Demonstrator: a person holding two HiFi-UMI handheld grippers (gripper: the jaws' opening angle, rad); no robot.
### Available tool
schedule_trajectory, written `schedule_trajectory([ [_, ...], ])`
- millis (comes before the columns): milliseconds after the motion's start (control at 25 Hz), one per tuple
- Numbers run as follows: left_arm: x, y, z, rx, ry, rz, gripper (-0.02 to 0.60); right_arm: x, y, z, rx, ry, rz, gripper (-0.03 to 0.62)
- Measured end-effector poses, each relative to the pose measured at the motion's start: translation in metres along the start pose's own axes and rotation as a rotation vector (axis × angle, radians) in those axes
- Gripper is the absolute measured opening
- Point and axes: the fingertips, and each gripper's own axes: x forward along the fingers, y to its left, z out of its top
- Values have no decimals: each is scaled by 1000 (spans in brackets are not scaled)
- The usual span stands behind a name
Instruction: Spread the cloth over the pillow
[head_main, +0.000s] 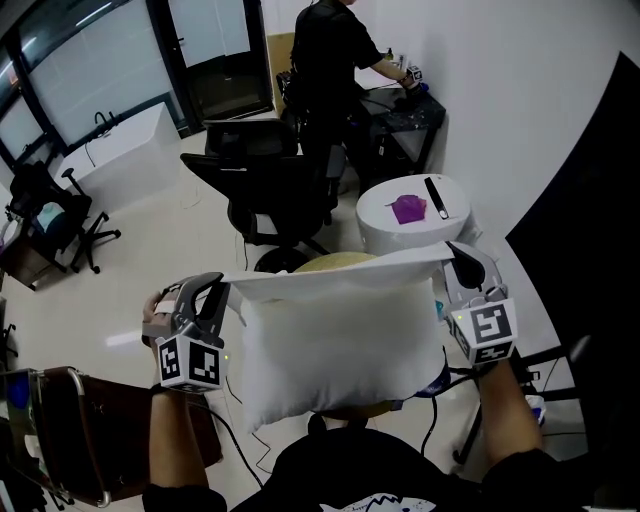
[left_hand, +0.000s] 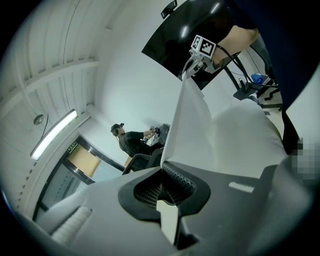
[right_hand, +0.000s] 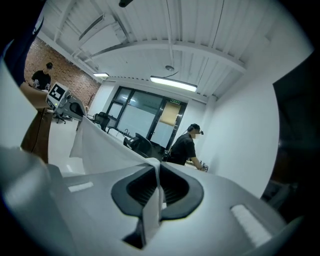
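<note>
The left claw (head_main: 224, 288) is pressed together on the top left corner of the white cloth (head_main: 340, 345). The cloth hangs stretched between both claws, covering most of the tan pillow (head_main: 335, 263) behind it. The right claw (head_main: 452, 258) pinches the top right corner.

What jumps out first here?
A white cloth hangs stretched across the middle of the head view, its top corners pinched in the left tool and right tool. Beyond it stand a black chair and, top centre, a person at a desk.
</note>
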Motion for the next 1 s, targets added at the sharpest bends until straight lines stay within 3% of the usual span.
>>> schedule_trajectory([
  [680,-75,-30,33,91,-124,-11,0,-80,11,-6,10,44,-135,11],
  [1000,-113,-78,35,107,-131,-62,0,-123,27,-26,29,79,-152,11],
])
